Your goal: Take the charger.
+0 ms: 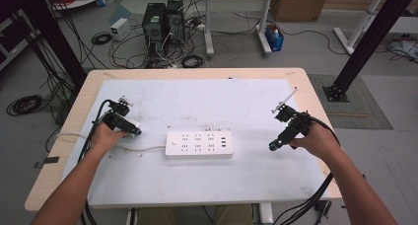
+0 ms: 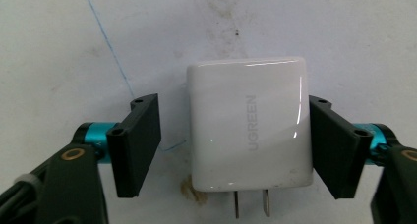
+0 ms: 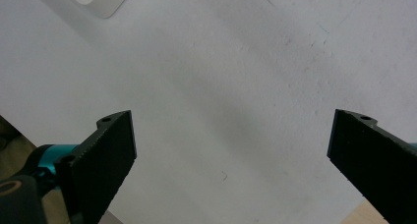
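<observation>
One table (image 1: 296, 180), white-topped, across the frame's middle. One power strip (image 1: 199, 145), centre. Two grippers: right gripper (image 1: 287, 128), right of centre, jaws wide apart, holding nothing; left gripper (image 2: 235, 145), lower frame, jaws open around a white charger (image 2: 250, 123), one jaw touching.

In the left gripper view, the white charger (image 2: 250, 123) at the centre of the frame bears the grey brand name "UGREEN", running lengthwise along its face toward the right side. No other text can be read.
</observation>
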`<action>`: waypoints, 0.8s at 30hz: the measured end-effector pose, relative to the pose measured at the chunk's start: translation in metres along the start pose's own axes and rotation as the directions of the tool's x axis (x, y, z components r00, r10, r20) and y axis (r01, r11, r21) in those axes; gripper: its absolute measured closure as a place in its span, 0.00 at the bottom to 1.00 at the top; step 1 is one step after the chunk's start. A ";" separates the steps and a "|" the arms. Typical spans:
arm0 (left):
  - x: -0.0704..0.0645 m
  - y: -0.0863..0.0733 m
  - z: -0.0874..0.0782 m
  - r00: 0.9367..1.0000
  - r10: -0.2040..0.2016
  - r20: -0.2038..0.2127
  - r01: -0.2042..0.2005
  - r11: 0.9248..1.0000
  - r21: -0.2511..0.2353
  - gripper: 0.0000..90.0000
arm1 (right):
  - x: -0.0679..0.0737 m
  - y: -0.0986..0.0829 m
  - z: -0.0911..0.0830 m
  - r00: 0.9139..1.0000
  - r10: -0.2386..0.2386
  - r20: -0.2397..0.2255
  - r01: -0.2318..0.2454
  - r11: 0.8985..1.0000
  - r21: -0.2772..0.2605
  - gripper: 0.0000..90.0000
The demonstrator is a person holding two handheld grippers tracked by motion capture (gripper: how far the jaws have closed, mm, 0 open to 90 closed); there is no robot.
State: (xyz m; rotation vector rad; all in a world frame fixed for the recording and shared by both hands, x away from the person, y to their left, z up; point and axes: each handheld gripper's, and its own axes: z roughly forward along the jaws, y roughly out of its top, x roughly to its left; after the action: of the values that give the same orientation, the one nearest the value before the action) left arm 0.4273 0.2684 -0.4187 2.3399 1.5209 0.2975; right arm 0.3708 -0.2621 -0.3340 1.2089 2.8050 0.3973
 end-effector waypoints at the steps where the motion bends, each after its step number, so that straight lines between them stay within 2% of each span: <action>1: 0.000 0.000 0.000 1.000 0.003 0.005 -0.003 1.000 -0.001 0.32 | 0.000 0.000 0.000 1.000 -0.001 0.001 0.001 1.000 -0.001 0.04; 3: 0.001 0.000 -0.001 1.000 0.012 0.016 -0.012 1.000 -0.001 0.35 | -0.001 0.000 0.000 1.000 0.002 0.001 -0.002 1.000 0.000 0.04; 6: 0.006 -0.002 -0.003 0.999 0.021 0.029 -0.021 1.000 -0.018 0.47 | -0.002 -0.001 0.000 1.000 0.001 0.003 -0.001 1.000 -0.001 0.04; 12: 0.005 -0.003 -0.003 0.999 0.047 0.026 -0.046 0.999 -0.026 0.47 | -0.002 -0.001 0.002 1.000 0.007 0.003 -0.007 1.000 0.002 0.04; 14: 0.004 -0.004 -0.005 0.997 0.070 0.013 -0.069 0.997 -0.035 0.48 | -0.001 0.000 0.002 1.000 0.011 0.004 -0.011 1.000 0.000 0.04; 17: 0.004 -0.005 -0.012 0.996 0.088 0.030 -0.086 0.994 -0.070 0.48 | -0.001 -0.001 0.001 1.000 0.013 0.008 -0.012 1.000 -0.005 0.04; 20: 0.005 -0.006 -0.018 0.993 0.115 0.040 -0.111 0.990 -0.082 0.48 | -0.002 -0.002 0.001 1.000 0.016 0.010 -0.016 1.000 -0.007 0.04; 24: 0.007 -0.008 -0.029 0.990 0.129 0.058 -0.122 0.986 -0.112 0.48 | -0.002 -0.003 0.000 1.000 0.023 0.015 -0.023 1.000 -0.013 0.04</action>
State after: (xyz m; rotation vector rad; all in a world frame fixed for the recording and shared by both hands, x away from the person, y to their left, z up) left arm 0.4131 0.2821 -0.3953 2.3406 1.2974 0.3229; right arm 0.3701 -0.2661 -0.3345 1.2368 2.7736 0.4057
